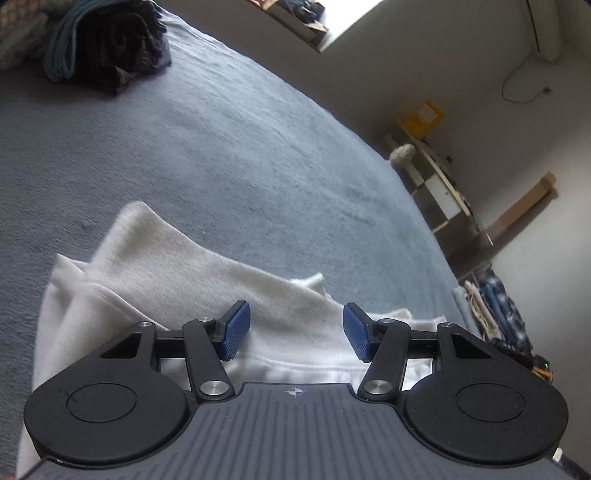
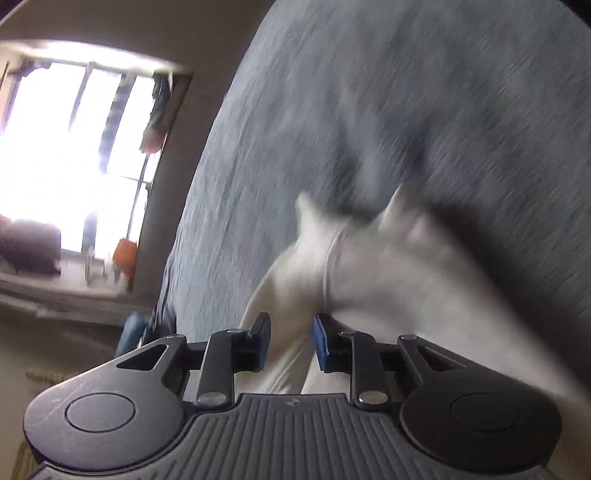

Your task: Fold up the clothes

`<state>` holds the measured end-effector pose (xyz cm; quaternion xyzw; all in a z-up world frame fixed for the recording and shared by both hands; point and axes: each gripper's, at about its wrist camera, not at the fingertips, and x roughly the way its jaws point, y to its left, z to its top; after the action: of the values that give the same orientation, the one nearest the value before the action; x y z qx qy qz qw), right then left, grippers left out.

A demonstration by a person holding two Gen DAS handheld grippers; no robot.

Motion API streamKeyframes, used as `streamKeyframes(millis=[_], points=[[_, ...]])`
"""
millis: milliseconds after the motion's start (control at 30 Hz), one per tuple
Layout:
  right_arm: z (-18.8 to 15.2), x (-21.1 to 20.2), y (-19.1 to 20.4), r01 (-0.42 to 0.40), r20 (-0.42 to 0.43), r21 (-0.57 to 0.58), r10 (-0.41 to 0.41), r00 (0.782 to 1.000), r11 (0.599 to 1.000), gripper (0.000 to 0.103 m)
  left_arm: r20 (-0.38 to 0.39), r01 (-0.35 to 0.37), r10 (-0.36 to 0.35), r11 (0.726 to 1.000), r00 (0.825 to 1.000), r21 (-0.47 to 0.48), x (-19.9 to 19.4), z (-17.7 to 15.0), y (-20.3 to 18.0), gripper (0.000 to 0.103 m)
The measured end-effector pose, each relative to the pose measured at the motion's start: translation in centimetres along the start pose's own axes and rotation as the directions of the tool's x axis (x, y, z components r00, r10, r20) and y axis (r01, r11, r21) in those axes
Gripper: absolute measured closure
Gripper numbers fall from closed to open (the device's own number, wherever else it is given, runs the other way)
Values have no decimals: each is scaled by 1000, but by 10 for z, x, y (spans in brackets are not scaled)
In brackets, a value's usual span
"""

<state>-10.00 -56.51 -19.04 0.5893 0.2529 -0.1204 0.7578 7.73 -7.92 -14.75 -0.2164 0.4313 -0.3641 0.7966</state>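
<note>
We are in a home bedroom: a blue-grey bedspread (image 1: 229, 147), piled dark clothes (image 1: 118, 44), a wall air conditioner (image 1: 545, 29), a sunlit window (image 2: 74, 147).

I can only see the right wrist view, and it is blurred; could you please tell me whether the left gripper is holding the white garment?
Observer: No. The left gripper is open, with its pads apart over the white garment and gripping nothing.
Operator: Thank you. How does the garment lie there?
Observer: It is partly folded, in overlapping layers, on the blue-grey blanket.
Operator: Is there any other clothing on the blanket?
Observer: Yes, a dark pile of clothes sits at its far end.
</note>
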Motion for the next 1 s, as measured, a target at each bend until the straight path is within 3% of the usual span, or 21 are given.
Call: streamKeyframes(millis=[133, 233, 300, 433, 533, 600, 667, 800, 933, 1000], points=[[23, -60, -19, 24, 200, 127, -49, 978, 992, 72, 13, 4, -4, 1000, 1000, -22, -17, 4, 6, 47], [15, -96, -21, -12, 220, 155, -23, 975, 988, 72, -7, 37, -37, 999, 999, -1, -31, -3, -1, 47], [3, -112, -20, -34, 185, 159, 4, 983, 987, 70, -40, 71, -70, 997, 997, 29, -40, -10, -12, 46], [-34, -114, -18, -13, -1, 150, 14, 1000, 989, 62, -119, 123, -115, 990, 986, 62, -59, -33, -28, 45], [-71, -99, -27, 21, -167, 158, 6, 986, 987, 62, -180, 150, -139, 988, 974, 48, -72, -55, -31, 44], [-84, -97, -35, 83, -224, 146, -49, 973, 986, 62, -215, 128, -113, 990, 970, 55, -77, -73, -28, 44], [-82, -111, -48, 174, -202, 122, -147, 968, 977, 66, -231, 92, -75, 994, 970, 65, -83, -87, -23, 44], [-60, -182, -71, 320, -3, 165, -324, 946, 933, 68, -199, 50, -39, 998, 979, 49, -101, -99, -12, 44], [-63, -218, -64, 348, 75, 169, -364, 928, 922, 66, -174, 35, -26, 998, 984, 50, -111, -99, -12, 44], [-72, -201, -44, 281, 17, 109, -285, 959, 953, 65, -174, 33, -23, 998, 984, 56, -111, -100, -15, 44]])
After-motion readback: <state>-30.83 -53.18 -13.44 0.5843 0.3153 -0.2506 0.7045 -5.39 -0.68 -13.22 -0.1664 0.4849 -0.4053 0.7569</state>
